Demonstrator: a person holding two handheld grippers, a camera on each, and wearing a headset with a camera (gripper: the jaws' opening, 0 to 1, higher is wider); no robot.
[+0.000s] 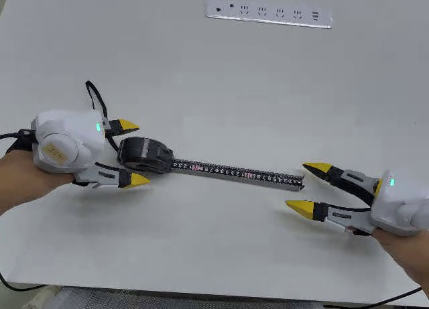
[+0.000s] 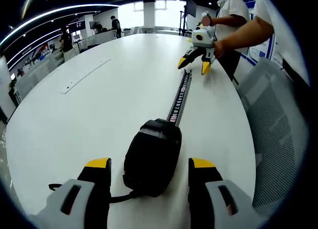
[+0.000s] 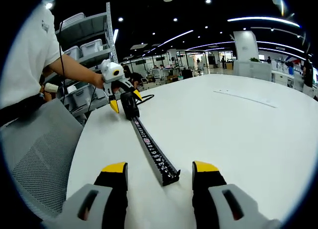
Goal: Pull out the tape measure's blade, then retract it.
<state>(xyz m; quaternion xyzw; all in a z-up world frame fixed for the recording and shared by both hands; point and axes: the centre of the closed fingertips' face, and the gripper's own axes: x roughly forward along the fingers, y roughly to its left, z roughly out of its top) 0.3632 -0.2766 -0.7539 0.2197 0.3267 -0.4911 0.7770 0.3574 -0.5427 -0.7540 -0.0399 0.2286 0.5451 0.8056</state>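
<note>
Left gripper point(image 1: 139, 153) jaws, apart, flank the black plastic tape measure case point(image 1: 145, 154); right gripper point(image 1: 301, 186) jaws, apart, face the extended dark graduated blade point(image 1: 234, 172) tip.

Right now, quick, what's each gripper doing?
Left gripper: open, straddling the tape measure's case.
Right gripper: open, blade tip free between its jaws.

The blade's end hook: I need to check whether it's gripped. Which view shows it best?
The right gripper view: the end hook lies close up between the fingers of the open right gripper, touching neither. The head view shows the hook small, ahead of that gripper; the left gripper view, far off and tiny.
</note>
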